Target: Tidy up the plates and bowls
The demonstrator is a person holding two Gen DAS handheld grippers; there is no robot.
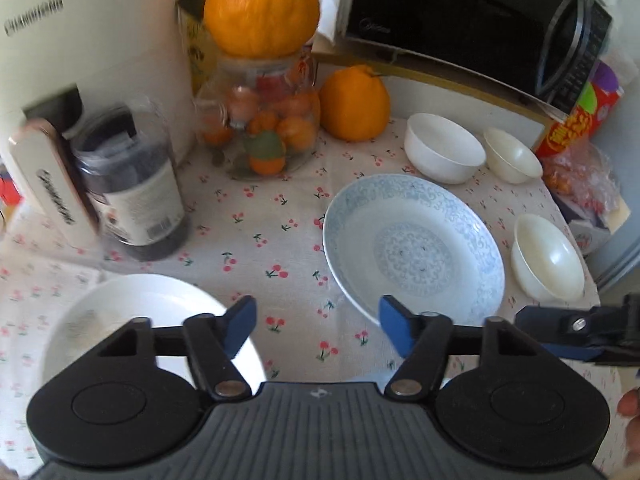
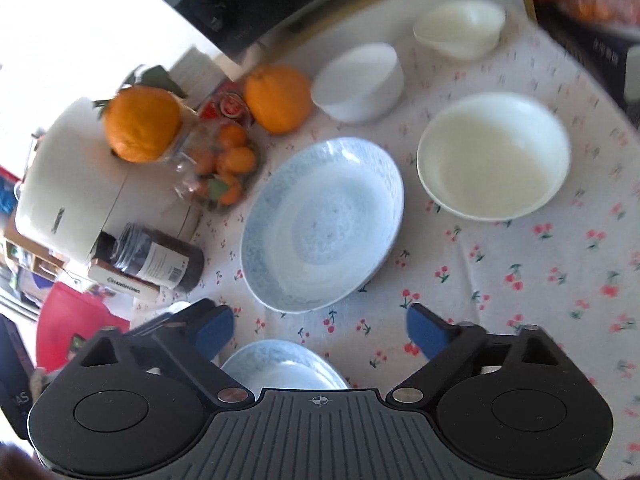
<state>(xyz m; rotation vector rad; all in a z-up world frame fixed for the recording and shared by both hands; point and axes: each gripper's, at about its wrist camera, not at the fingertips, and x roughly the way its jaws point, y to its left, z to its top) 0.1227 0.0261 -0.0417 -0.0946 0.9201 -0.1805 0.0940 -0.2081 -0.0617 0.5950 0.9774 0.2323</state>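
A blue-patterned plate (image 1: pixel 414 244) lies on the cherry-print cloth, also in the right wrist view (image 2: pixel 324 224). A plain white plate (image 1: pixel 148 316) lies at the lower left, under my left finger. A second blue-patterned plate (image 2: pixel 284 368) lies just below my right gripper. A white bowl (image 1: pixel 444 148) (image 2: pixel 360 80) and two cream bowls (image 1: pixel 512 156) (image 1: pixel 548 258) stand to the right; the near cream bowl shows large in the right wrist view (image 2: pixel 494 156), the far one behind it (image 2: pixel 460 28). My left gripper (image 1: pixel 318 326) is open and empty beside the patterned plate's near edge. My right gripper (image 2: pixel 320 332) is open and empty above the cloth.
A glass jar of small oranges (image 1: pixel 260 120) carries a large orange (image 1: pixel 262 4); another orange (image 1: pixel 354 102) sits beside it. A dark jar (image 1: pixel 132 184), a white appliance (image 1: pixel 80 48), a microwave (image 1: pixel 476 20) and snack packets (image 1: pixel 580 120) ring the table.
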